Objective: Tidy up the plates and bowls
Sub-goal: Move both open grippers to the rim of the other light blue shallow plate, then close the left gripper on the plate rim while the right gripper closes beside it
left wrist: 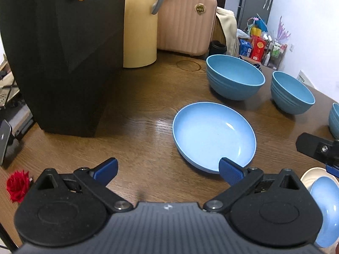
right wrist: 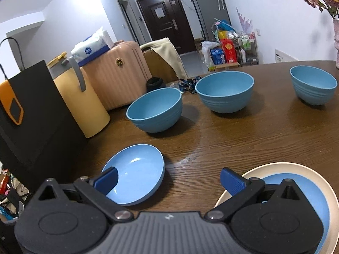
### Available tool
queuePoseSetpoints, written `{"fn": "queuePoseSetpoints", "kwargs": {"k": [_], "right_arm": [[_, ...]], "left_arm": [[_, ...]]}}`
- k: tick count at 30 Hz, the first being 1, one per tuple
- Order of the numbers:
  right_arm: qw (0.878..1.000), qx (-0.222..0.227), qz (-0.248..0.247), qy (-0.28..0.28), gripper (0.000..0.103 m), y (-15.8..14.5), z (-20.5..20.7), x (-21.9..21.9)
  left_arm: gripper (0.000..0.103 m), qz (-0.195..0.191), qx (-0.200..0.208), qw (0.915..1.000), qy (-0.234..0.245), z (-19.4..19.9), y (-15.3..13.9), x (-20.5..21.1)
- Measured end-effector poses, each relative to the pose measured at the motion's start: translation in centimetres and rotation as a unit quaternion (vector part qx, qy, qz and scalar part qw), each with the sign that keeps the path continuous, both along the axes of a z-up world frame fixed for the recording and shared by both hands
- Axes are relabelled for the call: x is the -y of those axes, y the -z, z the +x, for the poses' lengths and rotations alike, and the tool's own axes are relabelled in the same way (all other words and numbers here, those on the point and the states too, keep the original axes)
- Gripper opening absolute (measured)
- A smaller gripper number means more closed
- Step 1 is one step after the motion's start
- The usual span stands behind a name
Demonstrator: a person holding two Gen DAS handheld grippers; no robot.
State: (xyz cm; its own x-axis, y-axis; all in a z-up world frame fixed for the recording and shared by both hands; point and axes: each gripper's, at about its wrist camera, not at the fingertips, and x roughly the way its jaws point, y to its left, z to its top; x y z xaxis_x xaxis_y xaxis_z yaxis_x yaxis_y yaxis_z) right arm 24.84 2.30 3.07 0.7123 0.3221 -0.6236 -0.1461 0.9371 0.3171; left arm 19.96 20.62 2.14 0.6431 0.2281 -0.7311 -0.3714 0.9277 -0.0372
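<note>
Leftmost, on the wood-grain tabletop (right wrist: 222, 139), stood a matte black paper bag (right wrist: 31, 114) with an orange emblem, then a pale yellow cylindrical jug (right wrist: 84, 105) with a grey handle, and behind it a ribbed pink suitcase (right wrist: 118, 78).

Left gripper (left wrist: 168, 169): blue ribbed fingers (left wrist: 229, 170) spread wide, empty, the right one over the near rim of a shallow, glossy light-blue plate (left wrist: 211, 135).

Right gripper (right wrist: 168, 180): fingers spread, holding nothing, its left finger over that same plate, its right over the rim of a cream plate (right wrist: 317, 171) carrying a second blue plate (right wrist: 317, 199).

Beyond, three deep, matte blue bowls with ridged outer walls stood apart in a row: left bowl (right wrist: 154, 110), middle bowl (right wrist: 224, 94), right bowl (right wrist: 312, 84).
</note>
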Motion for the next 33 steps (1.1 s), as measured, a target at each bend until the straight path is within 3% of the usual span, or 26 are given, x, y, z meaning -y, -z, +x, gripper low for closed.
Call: {"fn": "queuePoseSetpoints", "kwargs": {"k": [18,25,33], "right_arm": [[0.997,-0.061,-0.038,0.031,0.103,0.9,4.4,-3.8],[0.995,-0.083,-0.038,0.031,0.103,1.7,6.0,-5.1],[0.993,-0.097,-0.020,0.070,0.103,2.7,7.7,-2.8]], "left_arm": [[0.103,0.001,-0.026,0.9996,0.012,3.4,-0.4,-1.3],[0.103,-0.027,-0.042,0.9987,0.009,4.8,0.1,-2.6],[0.103,-0.034,-0.051,0.9981,0.010,6.7,1.4,-3.5]]}}
